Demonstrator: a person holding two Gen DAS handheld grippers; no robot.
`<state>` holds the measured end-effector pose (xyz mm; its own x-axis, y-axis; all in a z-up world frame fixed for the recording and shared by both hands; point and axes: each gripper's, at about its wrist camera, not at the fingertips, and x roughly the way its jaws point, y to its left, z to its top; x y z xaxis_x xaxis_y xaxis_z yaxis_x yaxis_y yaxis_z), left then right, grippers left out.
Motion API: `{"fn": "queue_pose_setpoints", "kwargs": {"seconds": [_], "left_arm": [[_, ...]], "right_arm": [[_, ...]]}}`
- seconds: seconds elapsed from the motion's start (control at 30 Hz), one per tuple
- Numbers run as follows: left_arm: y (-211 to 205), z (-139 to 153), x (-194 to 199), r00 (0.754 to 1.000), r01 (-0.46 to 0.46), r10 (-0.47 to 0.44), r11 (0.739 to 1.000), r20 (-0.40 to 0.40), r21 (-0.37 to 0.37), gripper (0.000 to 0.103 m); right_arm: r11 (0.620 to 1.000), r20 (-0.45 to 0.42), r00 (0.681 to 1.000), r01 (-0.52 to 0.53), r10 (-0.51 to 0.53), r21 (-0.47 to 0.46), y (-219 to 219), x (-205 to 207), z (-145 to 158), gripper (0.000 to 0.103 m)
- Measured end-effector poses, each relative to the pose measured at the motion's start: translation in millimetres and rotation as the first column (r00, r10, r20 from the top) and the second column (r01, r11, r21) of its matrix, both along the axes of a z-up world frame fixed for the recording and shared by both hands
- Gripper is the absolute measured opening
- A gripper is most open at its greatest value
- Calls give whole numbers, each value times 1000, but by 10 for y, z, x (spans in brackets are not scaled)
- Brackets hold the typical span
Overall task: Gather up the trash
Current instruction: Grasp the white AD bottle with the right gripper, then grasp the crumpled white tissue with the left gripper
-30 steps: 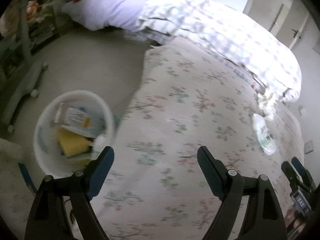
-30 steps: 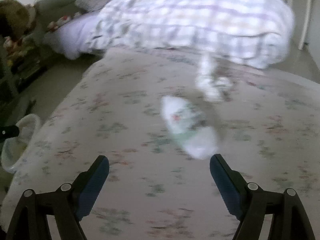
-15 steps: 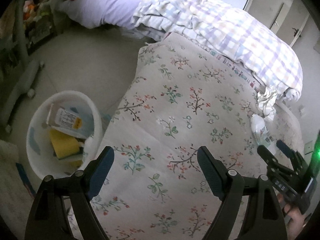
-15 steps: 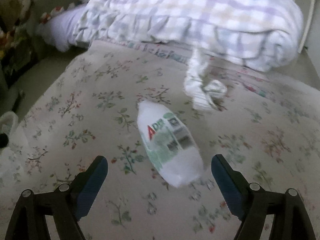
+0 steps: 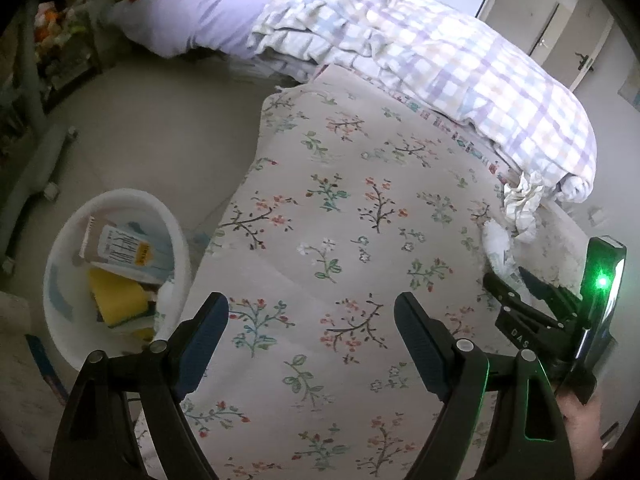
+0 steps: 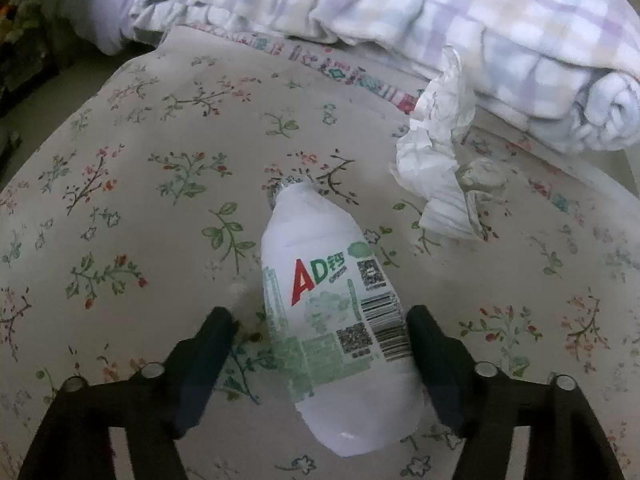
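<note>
The small white plastic drink bottle (image 6: 340, 312) lies on its side on the floral bedsheet (image 6: 140, 220), foil-capped neck pointing away, with crumpled white paper (image 6: 440, 184) just beyond it to the right. The right gripper (image 6: 320, 336) straddles its lower body; its jaws have just been closing, the right pad touching the label and the left pad a little short, so nothing is clamped yet. The bottle looks light, thin-walled and smooth, likely to dent or roll; the wide labelled middle seems the best hold. The label reads "AD" in red and green, with barcodes. The left gripper (image 5: 312, 340) hangs open near the bottle, empty, beside the white round trash bin (image 5: 176, 236).
</note>
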<state>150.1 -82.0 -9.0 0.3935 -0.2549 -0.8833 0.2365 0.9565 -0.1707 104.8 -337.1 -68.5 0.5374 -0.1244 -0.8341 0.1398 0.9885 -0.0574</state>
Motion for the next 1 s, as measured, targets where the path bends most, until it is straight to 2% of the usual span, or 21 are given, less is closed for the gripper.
{"fn": "queue_pose_setpoints", "kwargs": {"seconds": [0.07, 0.23, 0.37, 0.6, 0.7, 0.9, 1.0], "left_arm": [[-29, -3, -5, 1000, 6, -6, 1000, -3, -3, 87], [-146, 48, -36, 999, 46, -46, 999, 27, -4, 87], [-278, 89, -57, 993, 85, -87, 996, 82, 25, 87], [-566, 132, -128, 983, 158, -156, 987, 102, -13, 87], [-768, 171, -180, 973, 205, -201, 979, 116, -22, 87], [-1144, 189, -176, 949, 276, -272, 961, 161, -7, 87], [-1342, 132, -95, 942, 300, -292, 953, 163, -27, 87]], "right_arm": [[1000, -2, 1000, -12, 12, 8, 22, 29, 7, 57], [998, -17, 999, -48, 48, -27, 113, -10, 38, 56], [1000, 8, 1000, -29, 29, 7, 64, -179, 178, 56], [999, 50, 998, 41, -42, 21, -154, -562, 527, 56], [991, 61, 990, 122, -125, 49, -343, -733, 624, 56], [974, 85, 971, 218, -223, 69, -594, -899, 679, 56], [966, 107, 962, 246, -253, 76, -680, -949, 681, 56]]}}
